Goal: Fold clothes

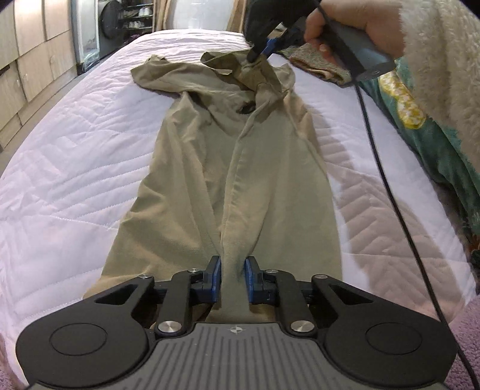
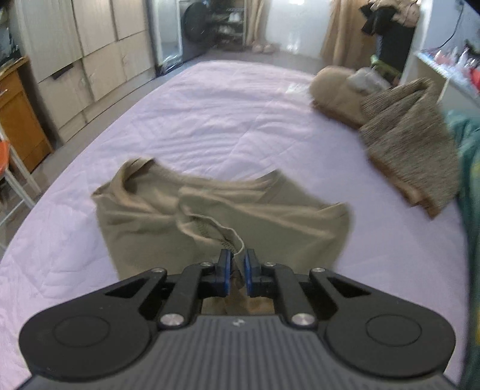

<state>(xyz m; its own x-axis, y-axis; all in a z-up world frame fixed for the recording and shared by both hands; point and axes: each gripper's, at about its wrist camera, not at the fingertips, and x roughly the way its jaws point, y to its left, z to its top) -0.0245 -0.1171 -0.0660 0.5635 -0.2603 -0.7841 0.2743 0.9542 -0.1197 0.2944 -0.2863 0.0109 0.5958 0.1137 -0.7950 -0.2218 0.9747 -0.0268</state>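
A khaki pair of trousers [image 1: 246, 168] lies lengthwise on the white quilted bed [image 1: 75, 168]. My left gripper [image 1: 233, 270] is shut on a bunched fold of the trousers at the near end, cloth pinched between the blue pads. At the far end my right gripper [image 1: 258, 54], held by a hand [image 1: 345, 21], pinches the waistband and lifts it. In the right wrist view the right gripper [image 2: 237, 265] is shut on the pale waistband edge of the trousers [image 2: 240, 210], which spread crumpled ahead on the bed [image 2: 225, 120].
Folded brown and grey knit garments [image 2: 405, 144] lie at the bed's far right, beside a tan pile [image 2: 333, 90]. A green patterned cloth [image 1: 426, 132] borders the right side. A black cable [image 1: 387, 168] trails from the right gripper. Cabinets [image 2: 75, 60] stand beyond the left edge.
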